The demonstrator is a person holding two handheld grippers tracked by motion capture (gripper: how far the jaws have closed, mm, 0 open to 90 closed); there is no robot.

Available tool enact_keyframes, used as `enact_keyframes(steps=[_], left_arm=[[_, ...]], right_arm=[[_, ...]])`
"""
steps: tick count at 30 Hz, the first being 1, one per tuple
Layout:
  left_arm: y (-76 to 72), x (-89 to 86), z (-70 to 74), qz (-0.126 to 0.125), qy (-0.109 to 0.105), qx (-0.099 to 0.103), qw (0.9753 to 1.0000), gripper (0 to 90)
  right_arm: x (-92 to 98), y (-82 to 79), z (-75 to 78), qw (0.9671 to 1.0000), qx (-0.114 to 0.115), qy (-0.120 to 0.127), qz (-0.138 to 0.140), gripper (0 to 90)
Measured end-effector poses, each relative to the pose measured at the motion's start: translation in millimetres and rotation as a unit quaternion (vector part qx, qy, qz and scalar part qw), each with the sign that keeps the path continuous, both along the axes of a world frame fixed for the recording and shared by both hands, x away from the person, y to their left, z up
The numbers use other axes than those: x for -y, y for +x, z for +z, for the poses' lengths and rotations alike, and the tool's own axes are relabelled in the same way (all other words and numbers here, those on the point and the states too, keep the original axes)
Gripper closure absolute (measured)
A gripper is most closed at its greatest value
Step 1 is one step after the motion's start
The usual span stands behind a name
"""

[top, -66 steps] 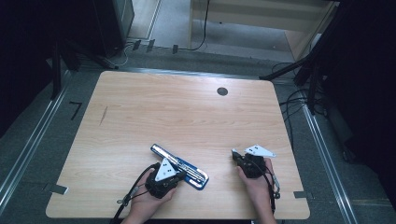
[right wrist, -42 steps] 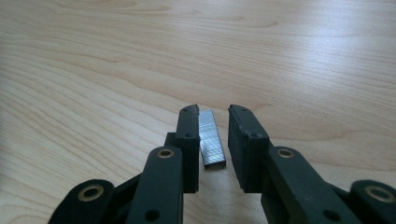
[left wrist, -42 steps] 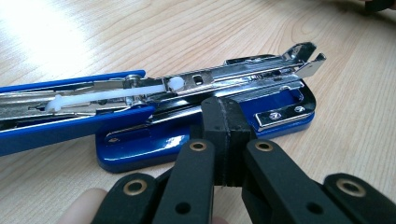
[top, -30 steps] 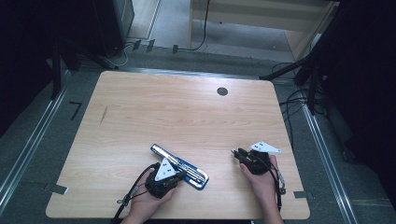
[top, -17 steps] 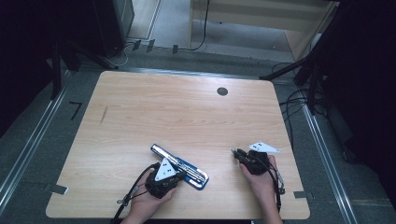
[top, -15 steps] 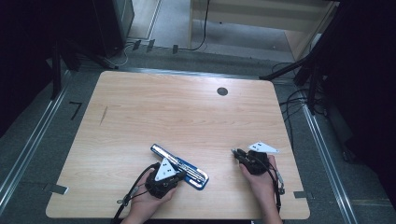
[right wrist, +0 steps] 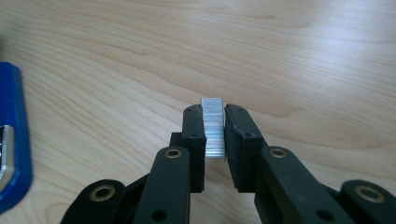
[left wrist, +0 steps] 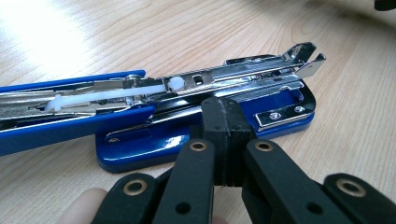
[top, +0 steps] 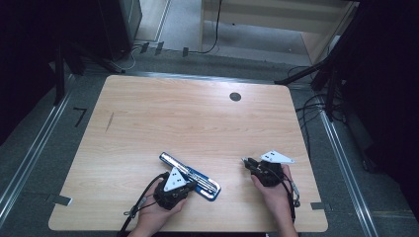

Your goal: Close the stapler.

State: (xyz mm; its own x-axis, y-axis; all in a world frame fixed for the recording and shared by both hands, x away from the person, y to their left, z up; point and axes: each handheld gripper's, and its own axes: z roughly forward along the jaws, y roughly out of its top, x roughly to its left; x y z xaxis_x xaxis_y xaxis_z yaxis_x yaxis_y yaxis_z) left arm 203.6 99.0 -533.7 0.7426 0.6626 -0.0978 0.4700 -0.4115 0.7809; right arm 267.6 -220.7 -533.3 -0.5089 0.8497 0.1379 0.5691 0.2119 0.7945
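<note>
Right hand-held gripper (top: 245,161), clamped on staple strip (right wrist: 213,126), shifts slightly rightward since earlier, near bench (top: 197,118) front edge. Left hand-held gripper (left wrist: 223,122) stays closed empty beside open blue stapler (top: 190,175).

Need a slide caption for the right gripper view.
Right gripper clamps a strip of staples above the wooden table, blue stapler at frame's left edge.
</note>
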Motion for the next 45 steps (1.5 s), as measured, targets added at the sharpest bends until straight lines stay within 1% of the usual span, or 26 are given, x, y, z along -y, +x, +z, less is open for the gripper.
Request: enact_keyframes(steps=[4,8,13,20,23,29,39,45], left_arm=[[0.3,-0.3,0.2,0.000,0.000,-0.002,1.0000,90.0],[0.3,-0.3,0.1,0.000,0.000,-0.002,1.0000,90.0],[0.2,-0.2,0.2,0.000,0.000,-0.001,1.0000,90.0],[0.3,-0.2,0.2,0.000,0.000,-0.001,1.0000,90.0],[0.3,-0.3,0.1,0.000,0.000,-0.001,1.0000,90.0],[0.5,-0.3,0.1,-0.001,0.000,-0.001,1.0000,90.0],[0.5,-0.2,-0.1,0.000,-0.002,-0.002,1.0000,90.0],[0.4,-0.3,0.1,-0.001,0.000,-0.001,1.0000,90.0]], right_arm=[[-5.9,-5.3,7.4,0.9999,0.010,0.002,0.011,80.1],[-13.0,-11.4,12.2,0.9996,0.014,0.003,0.022,80.1],[-21.4,-16.8,17.2,0.9992,0.015,0.011,0.036,80.1],[-32.5,-24.4,23.4,0.9982,0.020,0.009,0.057,80.1],[-36.3,-27.7,24.8,0.9978,0.023,0.010,0.061,80.1],[-45.8,-33.7,27.2,0.9967,0.022,0.011,0.077,80.1],[-59.5,-40.4,30.6,0.9946,0.025,0.007,0.100,80.1],[-66.6,-44.5,31.6,0.9932,0.025,0.003,0.114,80.1]])
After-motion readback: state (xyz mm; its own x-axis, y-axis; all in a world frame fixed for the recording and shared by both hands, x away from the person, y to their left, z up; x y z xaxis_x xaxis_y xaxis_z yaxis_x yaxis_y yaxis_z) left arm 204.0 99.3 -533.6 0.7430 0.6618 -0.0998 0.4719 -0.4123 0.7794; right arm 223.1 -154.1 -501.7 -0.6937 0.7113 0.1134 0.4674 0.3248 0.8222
